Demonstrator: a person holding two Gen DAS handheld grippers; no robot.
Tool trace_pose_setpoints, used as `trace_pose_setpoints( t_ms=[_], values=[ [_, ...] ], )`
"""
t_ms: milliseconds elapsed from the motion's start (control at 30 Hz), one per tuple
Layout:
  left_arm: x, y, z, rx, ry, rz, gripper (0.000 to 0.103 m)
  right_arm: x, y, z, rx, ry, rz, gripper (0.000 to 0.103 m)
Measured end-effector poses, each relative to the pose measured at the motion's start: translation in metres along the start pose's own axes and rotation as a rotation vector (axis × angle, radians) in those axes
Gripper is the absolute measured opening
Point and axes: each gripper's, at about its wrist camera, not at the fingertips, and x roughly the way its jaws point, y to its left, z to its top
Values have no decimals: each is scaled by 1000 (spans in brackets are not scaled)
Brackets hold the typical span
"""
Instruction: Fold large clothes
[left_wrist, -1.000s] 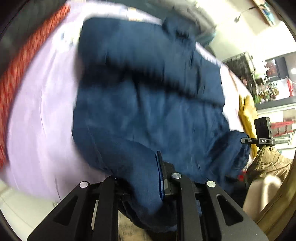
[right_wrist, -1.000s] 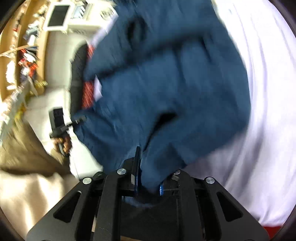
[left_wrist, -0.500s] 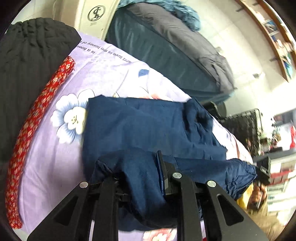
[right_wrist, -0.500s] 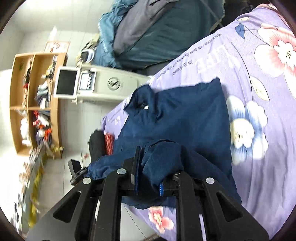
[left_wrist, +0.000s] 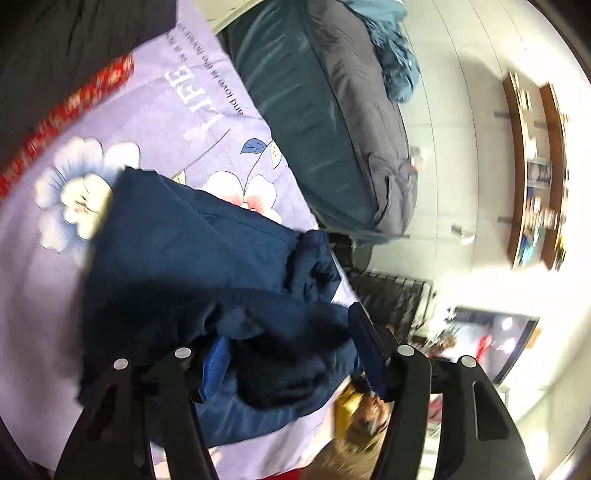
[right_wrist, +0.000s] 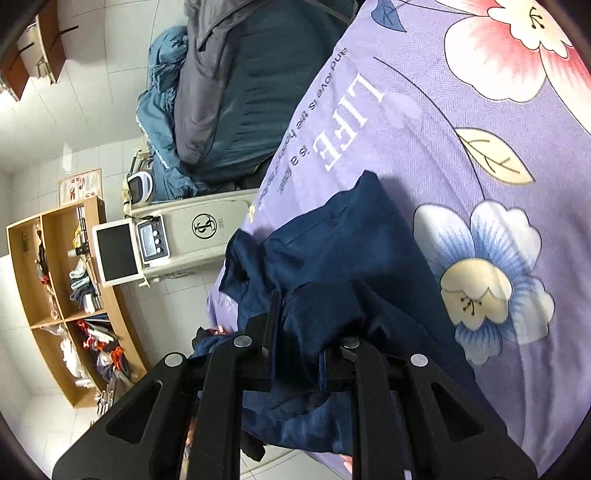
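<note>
A dark navy garment (left_wrist: 192, 251) lies partly folded on a lilac flowered bedsheet (left_wrist: 155, 122); it also shows in the right wrist view (right_wrist: 343, 251). My left gripper (left_wrist: 288, 354) stands with its jaws spread wide, and a fold of the navy cloth lies loose between them. My right gripper (right_wrist: 299, 332) is shut on a bunched fold of the garment, just above the sheet (right_wrist: 461, 110).
A dark teal and grey bedding pile (left_wrist: 332, 122) lies beyond the sheet, seen also in the right wrist view (right_wrist: 229, 96). A black and red cloth (left_wrist: 74, 99) borders the sheet. A white machine (right_wrist: 192, 236) and wooden shelves (right_wrist: 59, 295) stand off the bed.
Both grippers carried the garment's near edge forward over itself, making a fold. The left gripper's jaws have opened and released the cloth. The right gripper still pinches its fold.
</note>
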Motion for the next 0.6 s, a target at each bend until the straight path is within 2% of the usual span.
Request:
trace_pose_setpoints(
  t_ms=[33,100,133,200,300,333,400,433,467,500,533,567,600],
  values=[
    [-3,-6,-6,49,4,54,62,3,0,2,2,-1,-1,16],
    [-9,-18,-13,138,-23,179,76,8,0,8,10,-3,-13,16],
    [-17,-26,-19,211,-81,284,84,11,-1,11,14,-6,-20,16],
    [-30,-27,-23,242,-137,323,85,14,-5,16,27,-13,-22,16],
    [-51,-17,-33,187,-239,306,86,16,-17,20,89,-27,6,16],
    [-50,-16,-37,187,-243,302,87,18,-22,21,123,-25,21,16],
    [-40,-21,-54,243,-230,343,87,19,-34,18,216,-26,78,22],
    [-29,-29,-70,313,-225,399,87,18,-37,17,240,-30,94,26],
    [-18,-34,-82,361,-224,437,87,15,-36,14,260,-35,123,38],
    [-2,-41,-103,424,-214,468,87,11,-33,12,257,-39,151,54],
    [9,-42,-116,459,-201,474,87,4,-26,10,234,-49,169,62],
    [24,-44,-133,496,-182,479,88,-3,-20,8,207,-64,175,75],
    [35,-43,-144,519,-171,485,88,-13,-11,5,164,-83,173,78]
  ],
)
